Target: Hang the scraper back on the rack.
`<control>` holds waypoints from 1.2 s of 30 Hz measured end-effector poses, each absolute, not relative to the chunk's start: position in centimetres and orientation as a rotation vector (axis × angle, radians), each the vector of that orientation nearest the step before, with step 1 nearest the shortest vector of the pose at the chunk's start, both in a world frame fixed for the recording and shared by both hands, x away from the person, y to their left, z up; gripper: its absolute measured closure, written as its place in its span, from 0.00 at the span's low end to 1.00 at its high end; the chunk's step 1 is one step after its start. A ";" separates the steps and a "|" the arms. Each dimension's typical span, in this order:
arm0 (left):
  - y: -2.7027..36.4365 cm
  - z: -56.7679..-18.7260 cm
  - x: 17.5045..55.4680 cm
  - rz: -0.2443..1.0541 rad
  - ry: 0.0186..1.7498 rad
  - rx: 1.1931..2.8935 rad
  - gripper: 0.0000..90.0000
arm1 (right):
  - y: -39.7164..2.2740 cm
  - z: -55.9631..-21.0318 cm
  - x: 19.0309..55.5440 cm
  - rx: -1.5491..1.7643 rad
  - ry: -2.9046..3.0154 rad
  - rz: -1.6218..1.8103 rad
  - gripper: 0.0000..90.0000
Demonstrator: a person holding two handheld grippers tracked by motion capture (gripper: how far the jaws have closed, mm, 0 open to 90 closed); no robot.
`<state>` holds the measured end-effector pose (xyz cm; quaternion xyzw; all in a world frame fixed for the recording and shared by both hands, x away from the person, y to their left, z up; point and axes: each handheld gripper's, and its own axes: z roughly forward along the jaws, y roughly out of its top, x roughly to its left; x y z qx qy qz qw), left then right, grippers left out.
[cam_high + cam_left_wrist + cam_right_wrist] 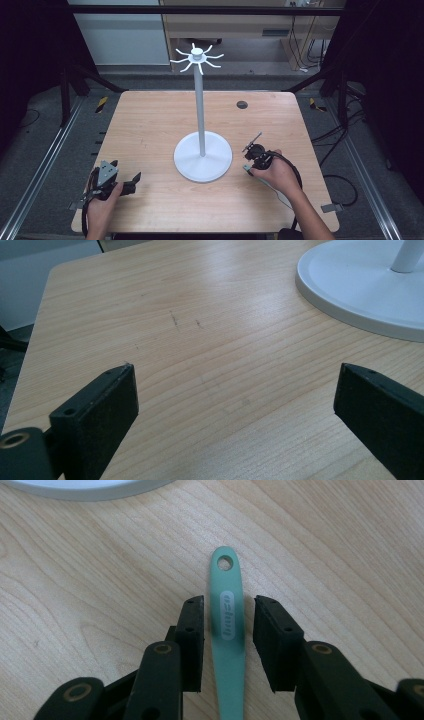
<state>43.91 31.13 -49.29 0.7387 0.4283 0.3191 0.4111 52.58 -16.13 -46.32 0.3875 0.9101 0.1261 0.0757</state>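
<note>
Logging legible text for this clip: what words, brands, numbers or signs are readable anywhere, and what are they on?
Nothing can be read with certainty.
Green flat handle with a hole at its end, lying on the wooden table between the open jaws of the right gripper: a pale oval label with lettering too blurred to read.
White stand with round base and hooked top: no markings visible.

The only lettering is a pale oval label with a short word on the green handle (227, 630) lying on the counter (350, 555), too blurred to read.
</note>
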 end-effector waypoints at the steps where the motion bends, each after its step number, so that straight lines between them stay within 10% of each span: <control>1: 31.1 -49.3 43.9 0.803 1.078 1.859 0.04 | -16.1 -46.4 52.6 1.162 2.730 0.380 0.74; 36: 31.1 -49.3 44.0 0.800 1.079 1.868 0.04 | -18.4 -42.9 51.8 1.146 2.626 0.577 0.82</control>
